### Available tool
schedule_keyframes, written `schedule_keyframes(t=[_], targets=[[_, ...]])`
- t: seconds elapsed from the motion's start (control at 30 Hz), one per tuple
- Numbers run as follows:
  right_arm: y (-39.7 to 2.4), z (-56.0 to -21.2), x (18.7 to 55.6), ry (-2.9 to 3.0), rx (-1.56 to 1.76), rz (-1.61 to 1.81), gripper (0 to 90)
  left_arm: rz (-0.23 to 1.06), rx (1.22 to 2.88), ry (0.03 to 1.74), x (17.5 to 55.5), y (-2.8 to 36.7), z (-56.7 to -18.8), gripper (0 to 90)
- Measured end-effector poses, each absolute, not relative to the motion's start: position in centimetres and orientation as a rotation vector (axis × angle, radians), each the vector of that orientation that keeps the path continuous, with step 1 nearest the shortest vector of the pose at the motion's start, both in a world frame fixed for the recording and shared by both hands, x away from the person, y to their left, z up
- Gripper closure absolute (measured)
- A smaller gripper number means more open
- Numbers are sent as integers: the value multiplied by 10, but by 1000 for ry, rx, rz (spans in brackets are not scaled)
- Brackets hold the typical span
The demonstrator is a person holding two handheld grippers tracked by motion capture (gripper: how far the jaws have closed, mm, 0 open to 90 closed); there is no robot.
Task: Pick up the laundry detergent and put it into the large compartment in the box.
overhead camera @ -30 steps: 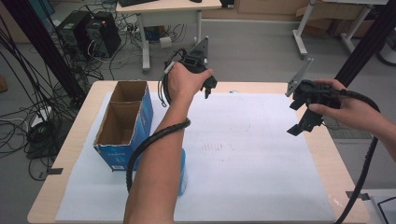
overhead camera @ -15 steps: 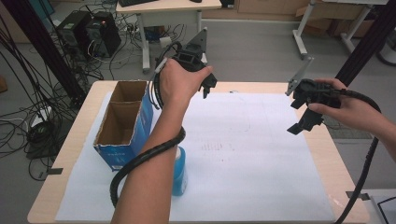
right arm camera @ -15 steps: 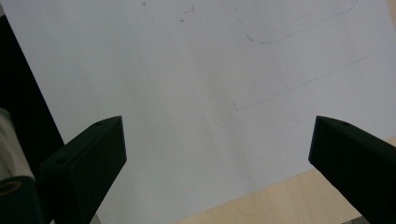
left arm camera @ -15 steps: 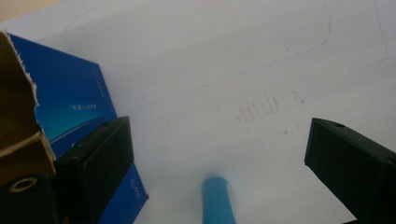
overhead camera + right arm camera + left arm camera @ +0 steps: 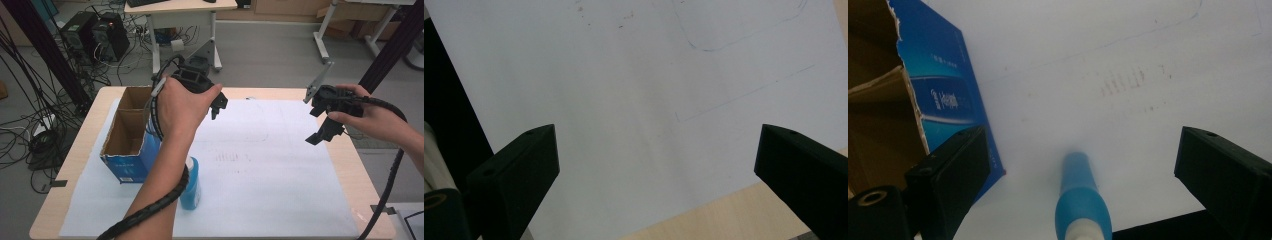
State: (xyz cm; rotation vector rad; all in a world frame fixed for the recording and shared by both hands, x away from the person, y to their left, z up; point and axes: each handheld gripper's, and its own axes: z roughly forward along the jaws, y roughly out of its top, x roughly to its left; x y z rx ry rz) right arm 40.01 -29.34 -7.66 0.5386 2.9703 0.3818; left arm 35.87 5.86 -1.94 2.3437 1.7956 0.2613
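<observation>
The left gripper [image 5: 216,102], jaws spread, hovers at upper centre over the white sheet [image 5: 260,170]. The right gripper [image 5: 325,117], also spread, hangs at the right. A blue bottle [image 5: 191,182] lies at lower left, just beside the open box [image 5: 127,135].

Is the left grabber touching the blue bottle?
Apart. In the left gripper view the blue bottle lies on the white paper between wide-open jaws, with paper showing on both sides of it.
</observation>
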Motion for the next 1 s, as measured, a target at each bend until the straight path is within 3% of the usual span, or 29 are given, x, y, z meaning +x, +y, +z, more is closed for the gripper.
schedule_keyframes(t=[0.3,1.0], targets=[[-293,-77,397,2964,550,384,42,264,2338,1802,334,58,-22,80],[-274,-76,386,2964,510,354,43,201,2294,1873,306,76,-66,72]])
